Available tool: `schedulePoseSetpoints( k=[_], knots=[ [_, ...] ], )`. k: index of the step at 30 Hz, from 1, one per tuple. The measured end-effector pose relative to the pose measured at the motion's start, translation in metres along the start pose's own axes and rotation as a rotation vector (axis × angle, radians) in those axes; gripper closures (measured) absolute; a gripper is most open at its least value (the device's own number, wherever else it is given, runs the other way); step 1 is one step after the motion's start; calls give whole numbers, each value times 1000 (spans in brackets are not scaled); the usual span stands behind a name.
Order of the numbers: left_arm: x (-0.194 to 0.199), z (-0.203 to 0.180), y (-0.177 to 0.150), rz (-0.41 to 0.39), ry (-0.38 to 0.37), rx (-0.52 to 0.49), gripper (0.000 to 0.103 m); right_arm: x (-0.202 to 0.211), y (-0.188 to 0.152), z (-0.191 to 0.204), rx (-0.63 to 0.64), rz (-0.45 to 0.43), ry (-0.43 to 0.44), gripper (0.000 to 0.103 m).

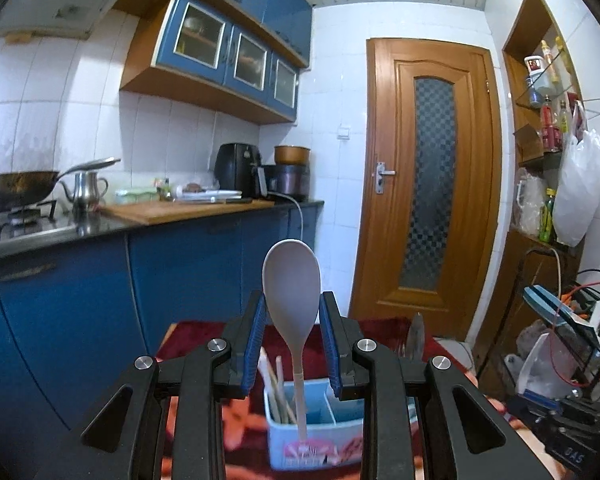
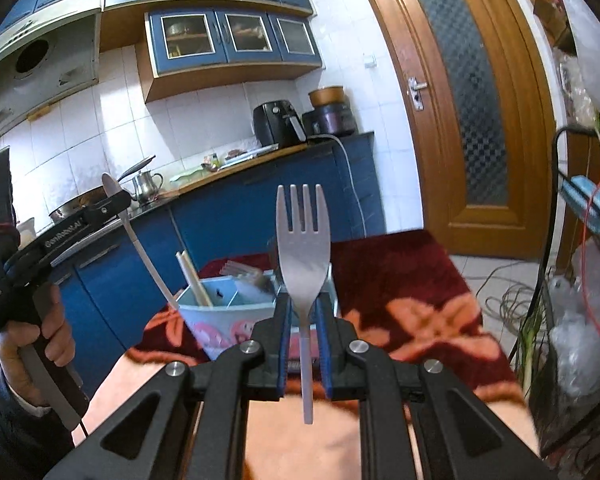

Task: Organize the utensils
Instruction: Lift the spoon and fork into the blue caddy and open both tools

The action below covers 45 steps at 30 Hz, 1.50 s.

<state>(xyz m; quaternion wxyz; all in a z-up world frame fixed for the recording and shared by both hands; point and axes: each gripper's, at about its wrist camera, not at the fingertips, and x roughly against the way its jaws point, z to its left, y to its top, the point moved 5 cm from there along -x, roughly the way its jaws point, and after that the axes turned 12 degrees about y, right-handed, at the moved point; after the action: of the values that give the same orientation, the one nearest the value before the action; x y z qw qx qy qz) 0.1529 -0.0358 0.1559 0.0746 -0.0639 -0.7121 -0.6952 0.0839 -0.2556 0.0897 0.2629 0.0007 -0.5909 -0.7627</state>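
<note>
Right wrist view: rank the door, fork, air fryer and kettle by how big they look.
1. Door
2. Fork, though inflated by nearness to the camera
3. Air fryer
4. Kettle

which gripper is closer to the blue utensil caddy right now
Hard to call, likely the left. The left gripper holds the spoon with its handle tip at or in the caddy. The right gripper holds the fork in front of the caddy.

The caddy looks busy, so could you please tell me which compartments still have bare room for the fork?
The caddy has free room in its right compartments, bordered by the dividers and right wall. The left compartment is crowded with chopsticks and the spoon handle. The red cloth right of the caddy is bare too.
</note>
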Motion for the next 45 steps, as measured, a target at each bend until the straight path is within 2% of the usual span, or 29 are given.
schedulePoseSetpoints(
  k=[6,15,20,30,37,45],
  knots=[
    [-20,-13,-4,-26,0,-21,76,-11,16,0,23,-29,-9,88],
    [-50,-16,-32,36,-7,-21,76,-43,34,-4,41,-50,-20,88],
    [-63,-17,-49,84,-15,-22,75,-68,32,-6,64,-21,-41,89],
    [-75,-19,-65,123,-22,-31,75,-105,15,-19,50,61,-59,91],
    [-77,-21,-68,155,-30,-34,75,-111,0,-28,12,118,-51,91],
    [-60,-22,-61,164,-52,-44,71,-88,3,-18,15,89,-26,90]
  ],
)
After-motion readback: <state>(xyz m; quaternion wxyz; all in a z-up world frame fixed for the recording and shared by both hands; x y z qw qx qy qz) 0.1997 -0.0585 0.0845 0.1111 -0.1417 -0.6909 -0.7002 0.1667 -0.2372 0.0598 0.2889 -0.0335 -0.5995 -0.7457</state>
